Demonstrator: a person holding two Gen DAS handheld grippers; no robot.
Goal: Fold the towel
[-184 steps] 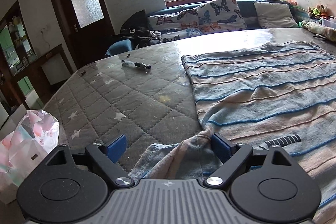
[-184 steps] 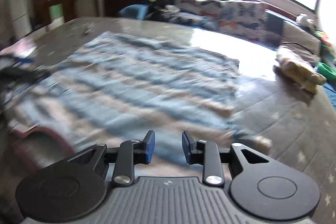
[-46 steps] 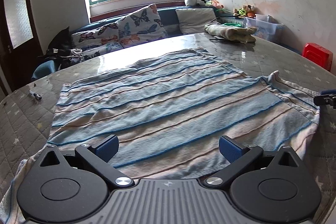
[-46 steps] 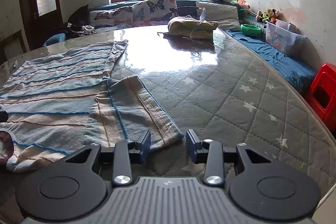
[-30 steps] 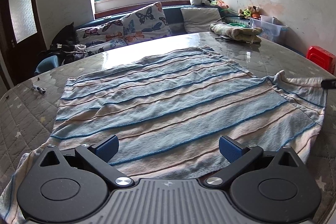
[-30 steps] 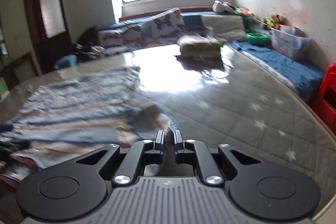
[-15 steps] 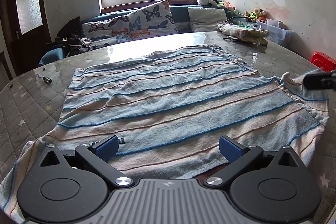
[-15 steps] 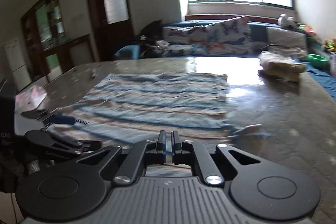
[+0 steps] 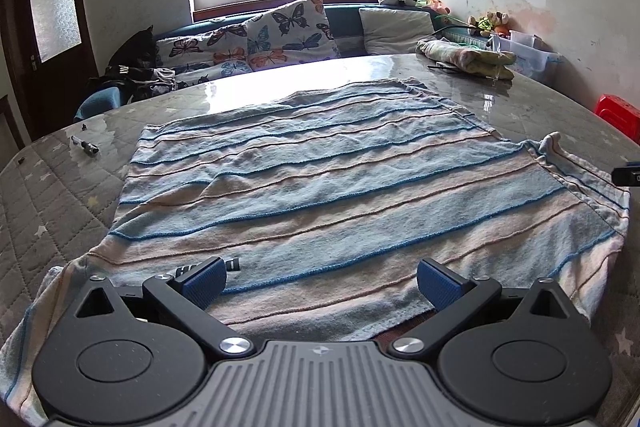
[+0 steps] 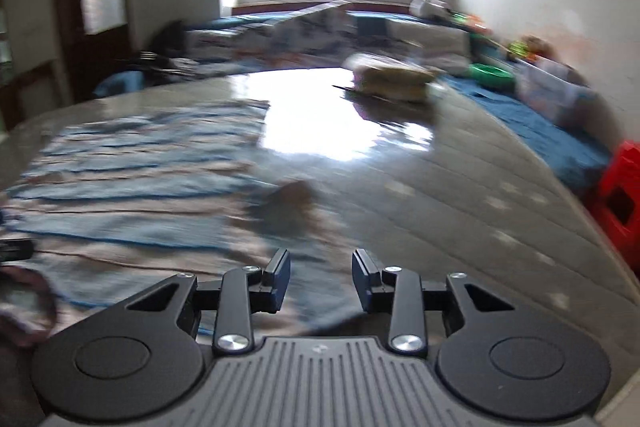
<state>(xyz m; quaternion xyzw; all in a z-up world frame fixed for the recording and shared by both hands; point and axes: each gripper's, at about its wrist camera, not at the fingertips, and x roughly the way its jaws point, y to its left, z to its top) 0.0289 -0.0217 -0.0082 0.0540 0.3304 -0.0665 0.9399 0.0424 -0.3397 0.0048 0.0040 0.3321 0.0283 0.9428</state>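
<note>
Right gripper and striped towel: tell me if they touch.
Cannot tell. In the blurred right wrist view the right gripper, jaws opening, sits over the towel; neither contact nor gap shows.

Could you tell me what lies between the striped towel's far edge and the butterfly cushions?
Only bare, glossy table separates the towel from the cushions, as the left wrist view shows.

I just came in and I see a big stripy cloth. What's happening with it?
Someone is getting ready to fold the striped towel, which lies spread almost flat on the quilted table. The left claw hangs open over the towel's near edge. The right claw is opening at the rumpled right-hand side, its view blurred. Neither grips the towel.
</note>
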